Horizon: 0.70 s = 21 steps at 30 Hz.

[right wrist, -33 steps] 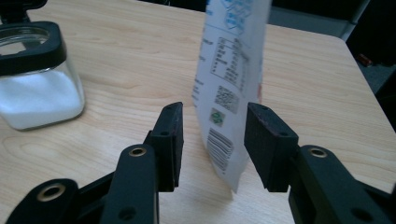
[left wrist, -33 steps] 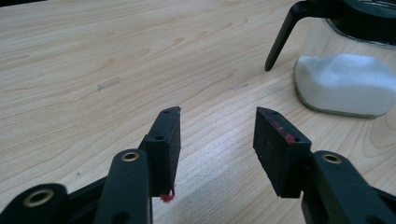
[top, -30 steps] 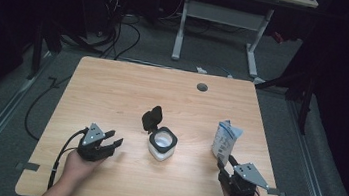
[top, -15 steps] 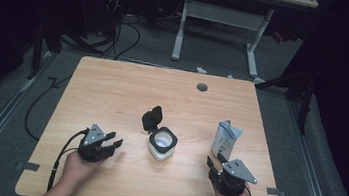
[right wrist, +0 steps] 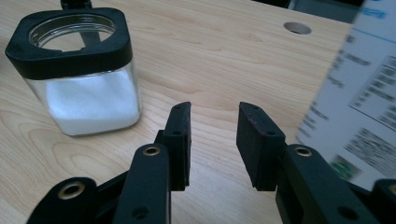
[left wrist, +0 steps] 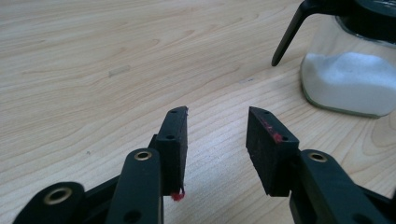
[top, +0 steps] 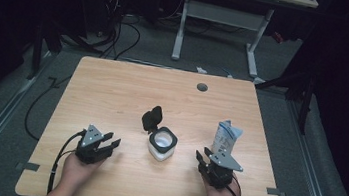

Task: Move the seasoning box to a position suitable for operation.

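Right gripper [top: 203, 160] sits low on the near right of the table [top: 113, 90], jaws parted with bare wood between them; they have just been closing somewhat, on nothing. Left gripper [top: 112, 142] rests at the near left, jaws likewise apart and empty, pointed toward the middle. Between the two stands the jar [top: 162, 146], square glass with a black collar, part filled with white granules, its hinged lid [top: 152, 118] flipped up and back. In the right gripper view the jar [right wrist: 77, 70] is ahead and to the left of the jaws, and the pouch [right wrist: 359, 102] rises close on the right, blurred. From above, the pouch [top: 224, 137] stands upright just behind the right gripper, top crumpled open. Judgement: the work looks like refilling the jar from the pouch, and the step in hand is getting hold of the pouch. To do it well, the right jaws likely need widening again before they swing round to the pouch; grip mid-body, not the loose top, squeezing lightly so no contents puff out. Left gripper would best steady the jar by its glass walls, clear of the lid. Risk: tipping the light pouch on approach.
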Motion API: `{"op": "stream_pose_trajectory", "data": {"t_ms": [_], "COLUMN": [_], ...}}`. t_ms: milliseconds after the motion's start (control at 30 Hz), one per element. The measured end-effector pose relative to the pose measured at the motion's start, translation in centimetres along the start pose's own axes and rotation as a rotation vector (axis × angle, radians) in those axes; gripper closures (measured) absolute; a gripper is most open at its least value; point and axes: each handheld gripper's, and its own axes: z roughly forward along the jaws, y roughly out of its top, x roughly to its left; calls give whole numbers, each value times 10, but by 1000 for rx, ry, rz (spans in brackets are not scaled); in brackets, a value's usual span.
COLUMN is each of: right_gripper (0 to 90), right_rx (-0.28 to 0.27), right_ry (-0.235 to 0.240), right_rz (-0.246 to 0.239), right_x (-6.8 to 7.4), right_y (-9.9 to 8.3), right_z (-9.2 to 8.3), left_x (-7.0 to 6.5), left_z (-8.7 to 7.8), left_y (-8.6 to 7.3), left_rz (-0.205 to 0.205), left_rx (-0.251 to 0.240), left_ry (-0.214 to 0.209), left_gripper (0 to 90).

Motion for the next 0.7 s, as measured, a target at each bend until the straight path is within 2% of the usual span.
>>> {"op": "stream_pose_trajectory", "data": {"t_ms": [367,600,700], "right_gripper": [706,738,752], "right_rx": [20,20,15], "right_ry": [37,66,74], "right_rz": [1,-12,-35], "right_x": [7,15,21], "right_y": [1,1,0], "right_z": [19,22,23], "left_x": [0,-3,-6], "left_z": [-1,-1,1], "left_y": [2,13,21], "left_rz": [-28,-39,-50], "left_rx": [-5,-26,-37], "left_ry": [-2,-19,-27], "left_gripper": [572,664,711]}}
